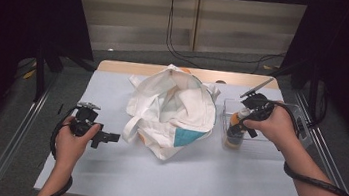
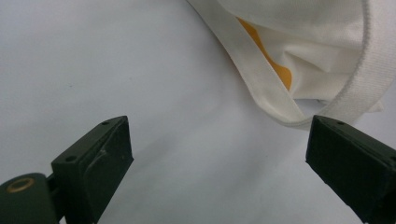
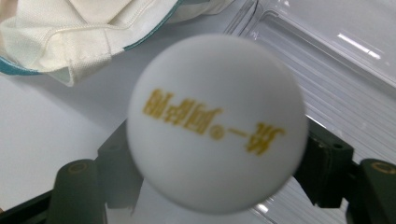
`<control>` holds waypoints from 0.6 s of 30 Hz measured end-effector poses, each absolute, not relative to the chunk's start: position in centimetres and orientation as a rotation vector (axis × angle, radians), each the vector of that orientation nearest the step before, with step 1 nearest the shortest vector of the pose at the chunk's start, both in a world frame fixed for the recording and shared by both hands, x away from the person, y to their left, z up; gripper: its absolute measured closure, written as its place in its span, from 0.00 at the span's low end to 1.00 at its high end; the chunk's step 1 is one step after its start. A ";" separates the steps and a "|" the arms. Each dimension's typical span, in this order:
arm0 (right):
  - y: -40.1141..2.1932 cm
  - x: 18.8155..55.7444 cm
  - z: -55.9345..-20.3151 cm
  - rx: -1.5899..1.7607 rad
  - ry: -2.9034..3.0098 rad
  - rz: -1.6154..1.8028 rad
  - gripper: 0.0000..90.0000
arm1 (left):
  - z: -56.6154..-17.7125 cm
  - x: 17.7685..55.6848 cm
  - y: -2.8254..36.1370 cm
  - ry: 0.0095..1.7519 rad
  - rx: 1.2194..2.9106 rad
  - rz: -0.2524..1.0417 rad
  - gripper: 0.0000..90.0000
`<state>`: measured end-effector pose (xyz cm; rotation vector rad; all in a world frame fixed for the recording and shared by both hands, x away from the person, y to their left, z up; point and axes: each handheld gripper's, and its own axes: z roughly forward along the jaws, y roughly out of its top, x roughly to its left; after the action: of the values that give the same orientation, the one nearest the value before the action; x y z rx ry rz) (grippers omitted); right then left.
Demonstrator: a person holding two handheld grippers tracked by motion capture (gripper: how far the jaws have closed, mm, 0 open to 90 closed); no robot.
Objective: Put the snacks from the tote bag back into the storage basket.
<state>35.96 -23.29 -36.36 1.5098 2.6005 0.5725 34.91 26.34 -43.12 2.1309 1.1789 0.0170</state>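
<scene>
Your right gripper (image 3: 215, 186) clamps a white ball (image 3: 215, 122) with gold lettering at frame centre, over the clear plastic tray (image 1: 278, 141) at right of the high view. Your left gripper (image 2: 219, 163) rests wide open at lower left, beside the white tote bag (image 1: 171, 110).

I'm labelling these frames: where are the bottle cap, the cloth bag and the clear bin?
bottle cap (image 3: 217, 123): right gripper view, middle of its printed top.
cloth bag (image 1: 171, 105): high view, white body.
clear bin (image 3: 336, 81): right gripper view, ribbed floor.
</scene>
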 end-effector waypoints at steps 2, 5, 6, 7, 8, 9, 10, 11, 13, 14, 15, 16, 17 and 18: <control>-23.4 35.9 -36.4 1.497 2.605 0.566 0.27 | -43.1 34.9 26.4 1.182 2.129 0.015 0.08; -23.6 35.8 -36.4 1.511 2.597 0.568 0.25 | -43.1 34.9 26.5 1.174 2.140 0.018 0.08; -23.7 35.7 -36.3 1.500 2.597 0.582 0.24 | -43.1 34.9 26.5 1.175 2.137 0.015 0.08; -23.9 35.7 -36.2 1.492 2.590 0.591 0.22 | -43.1 34.9 26.5 1.176 2.136 0.017 0.08; -23.9 35.7 -36.2 1.492 2.590 0.591 0.22 | -43.1 34.9 26.5 1.176 2.136 0.017 0.08; -23.9 35.6 -36.1 1.498 2.589 0.586 0.21 | -43.0 34.9 26.5 1.175 2.140 0.013 0.08; -24.1 35.6 -36.0 1.477 2.585 0.576 0.20 | -43.0 34.8 26.5 1.177 2.132 0.016 0.08; -24.2 35.5 -35.9 1.483 2.586 0.582 0.20 | -43.0 34.9 26.5 1.177 2.135 0.023 0.08; -24.4 35.4 -35.8 1.476 2.582 0.591 0.19 | -43.0 34.8 26.5 1.177 2.133 0.016 0.08; -24.6 35.3 -35.7 1.474 2.583 0.596 0.19 | -43.0 34.8 26.6 1.178 2.134 0.022 0.08; -24.7 35.2 -35.7 1.487 2.578 0.599 0.19 | -42.9 34.8 26.6 1.176 2.135 0.023 0.08; -24.9 35.2 -35.8 1.475 2.578 0.595 0.19 | -42.9 34.8 26.6 1.178 2.132 0.021 0.08; -24.9 35.1 -35.7 1.492 2.574 0.585 0.19 | -42.9 34.8 26.6 1.181 2.127 0.021 0.08; -25.1 35.0 -35.7 1.490 2.577 0.589 0.19 | -42.9 34.8 26.6 1.183 2.125 0.022 0.08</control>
<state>35.03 -25.07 -35.73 1.4902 2.5771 0.5891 34.77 26.56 -42.93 2.1246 1.1828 0.0224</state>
